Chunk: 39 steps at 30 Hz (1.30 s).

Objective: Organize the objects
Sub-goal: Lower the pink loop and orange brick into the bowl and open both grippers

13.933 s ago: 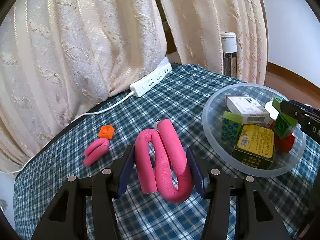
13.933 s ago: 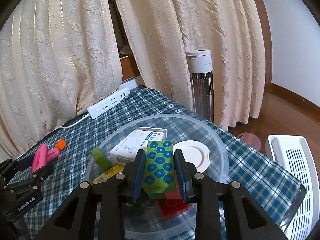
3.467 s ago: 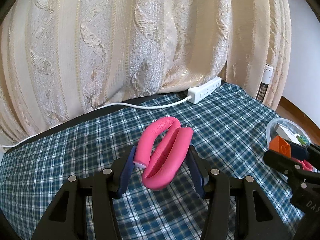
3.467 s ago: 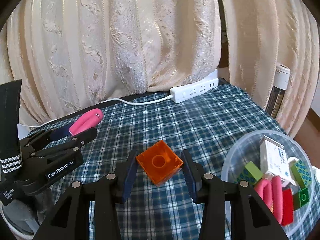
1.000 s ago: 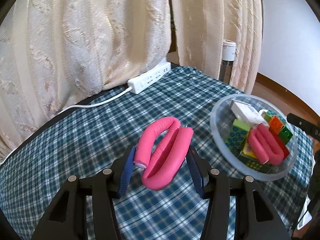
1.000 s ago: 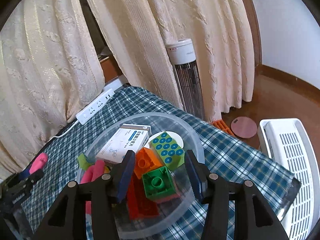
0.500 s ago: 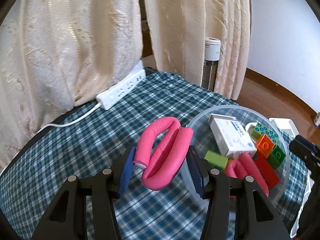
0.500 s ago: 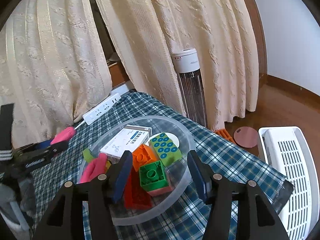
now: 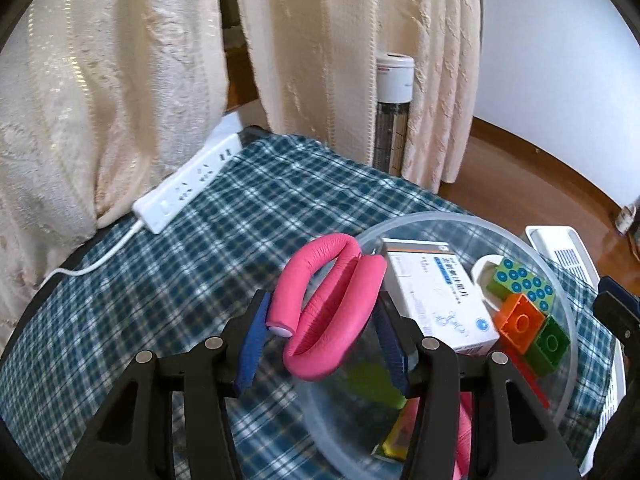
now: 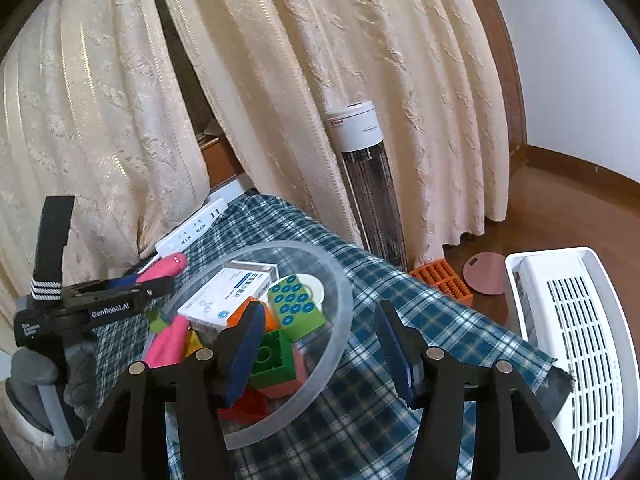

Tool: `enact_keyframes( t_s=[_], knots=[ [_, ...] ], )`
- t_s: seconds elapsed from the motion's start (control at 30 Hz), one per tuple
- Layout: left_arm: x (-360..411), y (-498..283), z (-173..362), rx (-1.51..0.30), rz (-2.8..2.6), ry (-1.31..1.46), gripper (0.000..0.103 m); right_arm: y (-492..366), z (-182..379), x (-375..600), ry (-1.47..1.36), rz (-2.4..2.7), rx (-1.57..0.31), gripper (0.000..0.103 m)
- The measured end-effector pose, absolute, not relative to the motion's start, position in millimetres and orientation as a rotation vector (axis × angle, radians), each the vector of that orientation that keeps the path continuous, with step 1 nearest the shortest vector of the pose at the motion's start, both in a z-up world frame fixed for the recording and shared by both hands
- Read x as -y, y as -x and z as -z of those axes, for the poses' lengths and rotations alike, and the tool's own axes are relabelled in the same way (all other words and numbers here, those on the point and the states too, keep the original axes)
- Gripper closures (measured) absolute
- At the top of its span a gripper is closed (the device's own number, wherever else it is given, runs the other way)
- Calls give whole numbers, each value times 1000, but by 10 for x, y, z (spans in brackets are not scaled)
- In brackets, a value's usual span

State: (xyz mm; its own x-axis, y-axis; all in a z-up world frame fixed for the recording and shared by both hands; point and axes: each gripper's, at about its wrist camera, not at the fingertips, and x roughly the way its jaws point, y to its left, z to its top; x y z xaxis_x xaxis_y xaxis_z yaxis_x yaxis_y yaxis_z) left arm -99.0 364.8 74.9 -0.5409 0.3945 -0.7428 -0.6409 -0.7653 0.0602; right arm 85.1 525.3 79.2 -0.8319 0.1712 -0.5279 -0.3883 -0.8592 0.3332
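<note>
Fingers of our left gripper (image 9: 322, 336) are clamped on the folded pink foam roller (image 9: 330, 308), held over the near rim of the clear plastic bowl (image 9: 568, 320); our right gripper (image 10: 320, 346) hangs spread and empty over that bowl's right edge. Inside lie a white medicine box (image 9: 434, 296), an orange brick (image 9: 520, 322) and green bricks (image 9: 550, 344). Beyond, a white power strip (image 9: 188, 186) rests on the plaid table (image 9: 160, 280).

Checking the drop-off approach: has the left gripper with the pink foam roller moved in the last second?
Yes. The left gripper, shut on the pink foam roller, has moved toward the clear bowl; the roller now overlaps the bowl's near rim, farther from the power strip.
</note>
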Motion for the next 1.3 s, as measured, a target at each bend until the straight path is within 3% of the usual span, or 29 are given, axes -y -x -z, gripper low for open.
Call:
enact_keyframes(
  t_s=[0.13,0.3,0.9,1.03,1.17,1.3],
  knots=[
    [-3738,1021,-698,-445,-2264,1012,46,-857,-787,-5293,704,-2667,-637,43],
    [-3756,1040,-690,-411,-2245,1027,32,-858,-771,-5312,705,-2664,-646,43],
    [-3446,875,-880,-323,-2270,1005,31,-848,-814,-5093,731,-2691,-628,39],
    [-3351,812,-910,-350,-2313,985,31,-851,-846,-4986,745,-2708,-607,35],
    [-3236,694,-940,-367,-2335,955,30,-860,-861,-4873,763,-2717,-592,19],
    [-3126,574,-975,-369,-2347,922,24,-883,-867,-4786,796,-2719,-581,11]
  ],
)
